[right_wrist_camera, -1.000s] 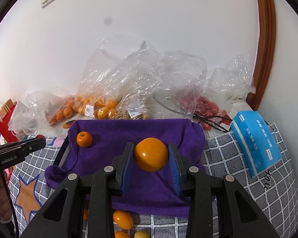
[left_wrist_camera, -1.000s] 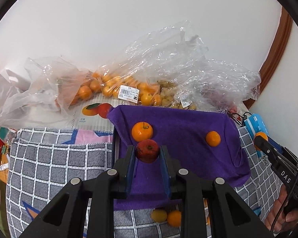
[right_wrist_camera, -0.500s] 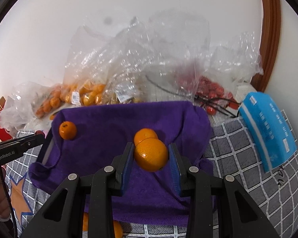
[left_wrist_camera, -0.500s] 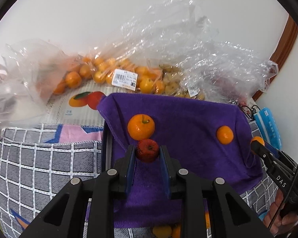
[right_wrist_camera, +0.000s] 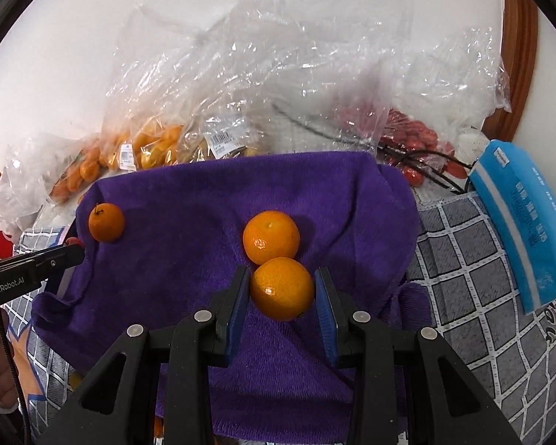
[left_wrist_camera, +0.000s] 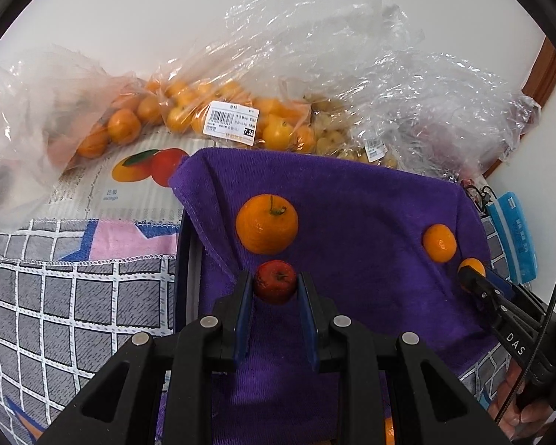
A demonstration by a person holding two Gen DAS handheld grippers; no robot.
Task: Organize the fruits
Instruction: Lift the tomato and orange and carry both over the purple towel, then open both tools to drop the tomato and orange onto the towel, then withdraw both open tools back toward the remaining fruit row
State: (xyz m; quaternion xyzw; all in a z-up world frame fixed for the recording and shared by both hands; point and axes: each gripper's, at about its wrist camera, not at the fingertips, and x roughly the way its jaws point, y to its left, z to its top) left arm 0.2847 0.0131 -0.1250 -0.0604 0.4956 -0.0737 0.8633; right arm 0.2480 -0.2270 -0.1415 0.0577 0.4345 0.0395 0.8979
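Observation:
A purple towel (left_wrist_camera: 352,218) covers a tray; it also shows in the right wrist view (right_wrist_camera: 189,230). My left gripper (left_wrist_camera: 275,289) is shut on a small red fruit (left_wrist_camera: 275,281), low over the towel just in front of a stemmed orange (left_wrist_camera: 267,223). My right gripper (right_wrist_camera: 281,291) is shut on an orange (right_wrist_camera: 281,287), which sits low over the towel against another orange (right_wrist_camera: 271,236). That orange on the towel also shows in the left wrist view (left_wrist_camera: 439,242). The stemmed orange shows at the towel's left in the right wrist view (right_wrist_camera: 106,221).
Clear plastic bags of oranges (left_wrist_camera: 189,111) and small red fruits (right_wrist_camera: 411,137) lie behind the towel against the white wall. A blue packet (right_wrist_camera: 522,218) lies to the right on the grey checked cloth (right_wrist_camera: 474,278). A printed fruit box (left_wrist_camera: 129,174) sits at the left.
Both grippers have moved forward and down over the purple towel with their fruits. The right gripper's orange now sits against the orange on the towel.

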